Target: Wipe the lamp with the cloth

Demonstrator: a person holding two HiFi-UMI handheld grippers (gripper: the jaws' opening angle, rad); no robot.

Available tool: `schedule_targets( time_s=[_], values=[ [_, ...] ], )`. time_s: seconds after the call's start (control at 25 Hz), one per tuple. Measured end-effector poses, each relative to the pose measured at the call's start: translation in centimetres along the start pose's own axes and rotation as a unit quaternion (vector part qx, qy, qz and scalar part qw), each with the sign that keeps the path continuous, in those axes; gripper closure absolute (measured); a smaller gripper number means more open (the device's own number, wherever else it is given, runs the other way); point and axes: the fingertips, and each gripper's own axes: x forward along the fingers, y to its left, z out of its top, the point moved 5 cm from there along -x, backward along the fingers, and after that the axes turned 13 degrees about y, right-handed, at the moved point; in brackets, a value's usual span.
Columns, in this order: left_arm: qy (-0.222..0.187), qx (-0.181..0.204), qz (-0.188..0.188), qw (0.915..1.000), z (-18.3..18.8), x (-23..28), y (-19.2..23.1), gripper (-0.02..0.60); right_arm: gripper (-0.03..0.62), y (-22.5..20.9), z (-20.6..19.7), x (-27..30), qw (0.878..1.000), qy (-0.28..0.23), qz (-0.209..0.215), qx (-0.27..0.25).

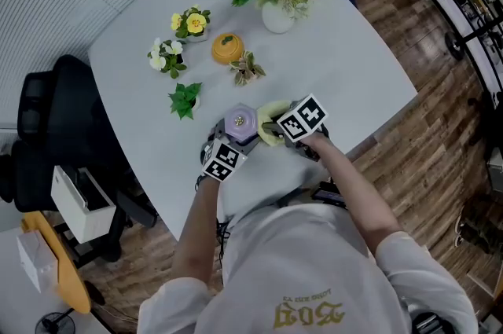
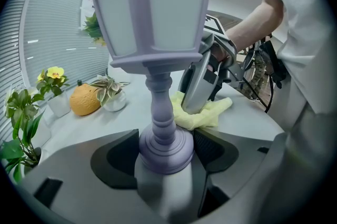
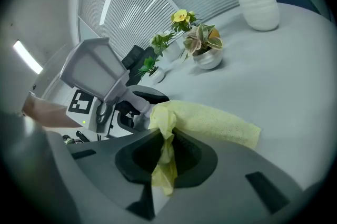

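A pale grey table with rounded corners (image 1: 354, 65) stands over a wood floor beside slatted blinds, and the work sits at its near edge. The left gripper (image 2: 166, 150) has its fingers closed narrowly on the round base of a lilac lantern-shaped lamp (image 2: 158, 33), so the turned stem and the frosted, hooded head rise straight up beyond the fingertips. The right gripper (image 3: 163, 157) pinches a bunched fold of a yellow woven cloth (image 3: 210, 123) between nearly shut fingers. The rest of the cloth is spread on the table ahead of them, just beside the lamp's base. The likeliest trouble is leverage: the lamp looks top-heavy and is held only at its foot, so a firm sideways rub high on the head could tilt or twist it in the fingers. The cloth is caught by a thin fold and could drag free. The lamp's surface looks smooth and matt, with no dirt visible.
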Motion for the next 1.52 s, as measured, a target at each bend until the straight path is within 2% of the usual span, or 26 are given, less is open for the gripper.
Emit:
schedule_targets(
  time_s=[0.44,0.6,0.72,0.96,1.2,1.32,1.44,1.52],
  values=[
    [0.000,0.001,0.000,1.0000,0.0,0.0,0.2,0.276,0.545,-0.3,0.7,-0.2,1.000,-0.015,-0.016,-0.004],
    [-0.001,0.001,0.000,1.0000,-0.1,0.1,0.1,0.276,0.545,-0.7,1.1,-1.2,0.997,-0.060,-0.040,0.003],
    [-0.002,-0.001,-0.001,1.0000,-0.1,0.1,0.1,0.276,0.545,-0.7,1.1,-2.8,0.993,-0.107,-0.044,0.027],
    [-0.001,-0.005,0.006,1.0000,-0.3,-0.3,0.0,0.276,0.545,0.9,-1.3,-4.1,0.985,-0.139,-0.095,0.029],
    [-0.039,-0.042,0.013,0.9983,-0.3,-3.2,-0.2,0.276,0.543,3.3,-1.8,-6.5,0.966,-0.211,-0.147,0.037],
    [-0.066,-0.075,0.020,0.9948,-0.7,-5.5,-0.9,0.276,0.543,4.9,-2.1,-7.5,0.955,-0.238,-0.172,0.032],
    [-0.104,-0.116,0.041,0.9869,-1.2,-8.5,-1.4,0.278,0.543,6.6,-2.5,-8.4,0.946,-0.258,-0.194,0.029],
    [-0.135,-0.154,0.057,0.9771,-1.3,-10.6,-1.4,0.282,0.543,7.9,-2.8,-9.2,0.938,-0.282,-0.201,0.027]
  ],
)
